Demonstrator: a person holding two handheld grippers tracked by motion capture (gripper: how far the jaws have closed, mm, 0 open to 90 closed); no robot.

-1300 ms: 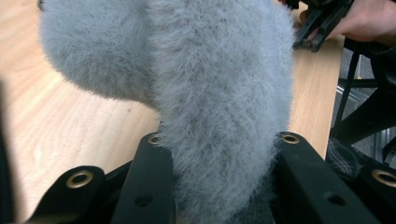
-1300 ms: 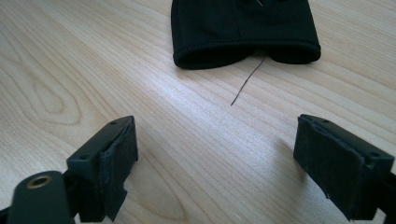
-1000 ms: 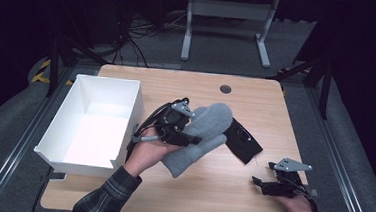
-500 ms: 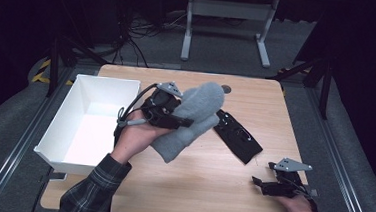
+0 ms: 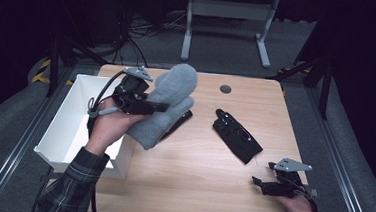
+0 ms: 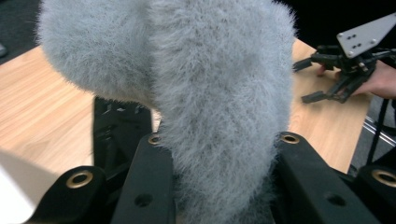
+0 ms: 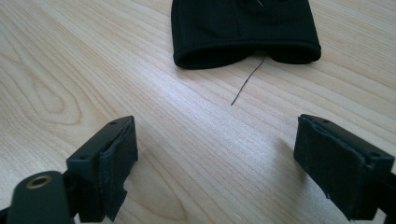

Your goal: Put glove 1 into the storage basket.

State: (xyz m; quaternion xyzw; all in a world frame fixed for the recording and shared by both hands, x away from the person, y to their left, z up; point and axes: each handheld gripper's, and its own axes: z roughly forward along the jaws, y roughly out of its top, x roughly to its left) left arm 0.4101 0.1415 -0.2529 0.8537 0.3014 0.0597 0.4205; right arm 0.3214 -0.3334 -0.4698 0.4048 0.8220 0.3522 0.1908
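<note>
A fluffy grey mitten (image 5: pixel 168 102) hangs above the table's left part, beside the white box (image 5: pixel 64 132). My left gripper (image 5: pixel 152 106) is shut on it; in the left gripper view the jaws press the mitten (image 6: pixel 210 93) from both sides. A black glove (image 5: pixel 236 135) lies flat at the table's middle right. A second black glove (image 5: pixel 181 120) lies below the mitten, partly hidden by it, and appears as a dark glove (image 6: pixel 119 126) in the left gripper view. My right gripper (image 5: pixel 264 184) rests low at the table's front right, open and empty (image 7: pixel 215 154), facing the black glove's cuff (image 7: pixel 243 32).
The wooden table (image 5: pixel 195 186) has a round grommet (image 5: pixel 225 89) near its far edge. The white box stands open-topped against the table's left side. A loose dark thread (image 7: pixel 247 79) lies by the glove cuff. Metal stand legs (image 5: pixel 226 33) are on the floor behind.
My left hand has carried the grey mitten up and to the left, toward the white box, uncovering the second black glove. The right gripper has stayed in place.
</note>
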